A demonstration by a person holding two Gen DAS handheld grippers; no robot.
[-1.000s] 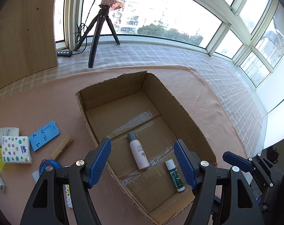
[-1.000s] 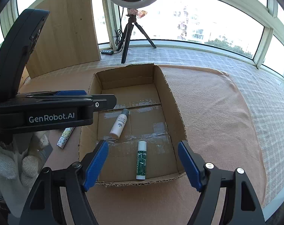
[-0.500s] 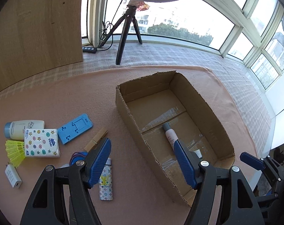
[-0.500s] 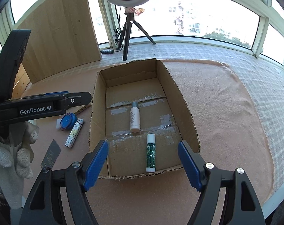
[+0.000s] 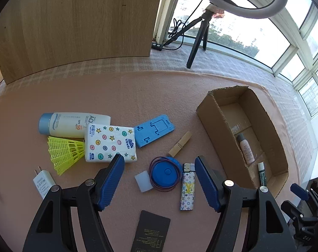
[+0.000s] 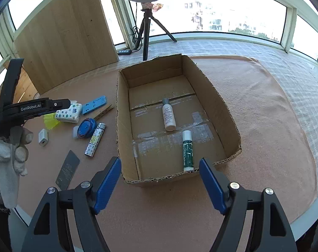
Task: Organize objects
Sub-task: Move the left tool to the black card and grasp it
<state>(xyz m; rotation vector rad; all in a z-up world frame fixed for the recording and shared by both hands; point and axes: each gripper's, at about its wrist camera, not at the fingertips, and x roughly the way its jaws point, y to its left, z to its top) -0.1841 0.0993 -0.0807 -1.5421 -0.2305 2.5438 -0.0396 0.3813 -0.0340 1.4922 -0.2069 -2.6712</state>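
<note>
An open cardboard box (image 6: 213, 92) lies on the pink cloth and holds a small white bottle (image 6: 169, 117) and a green tube (image 6: 188, 151). Left of it lie loose items: a blue round case (image 5: 164, 174), a patterned lighter (image 5: 188, 187), a white eraser (image 5: 143, 181), a clothespin (image 5: 180, 143), a blue phone stand (image 5: 154, 130), a tissue pack (image 5: 110, 142), a sunscreen bottle (image 5: 72, 124), a yellow shuttlecock (image 5: 65, 152), a white charger (image 5: 43, 180) and a dark card (image 5: 151, 232). My left gripper (image 5: 159, 180) hangs open over the blue case and lighter. Empty and open, my right gripper (image 6: 160, 184) hovers at the box's near edge.
A ring light on a black tripod (image 5: 198, 35) stands by the window with a power strip (image 5: 158, 46) beside it. A wooden panel (image 5: 74, 25) rises at the back left. A gloved hand (image 6: 7, 147) holds the left gripper. The table edge (image 6: 306, 212) runs close at the right.
My left gripper has swung left, from over the box to over the loose items. The right gripper has shifted slightly, and the box sits more centred in its view.
</note>
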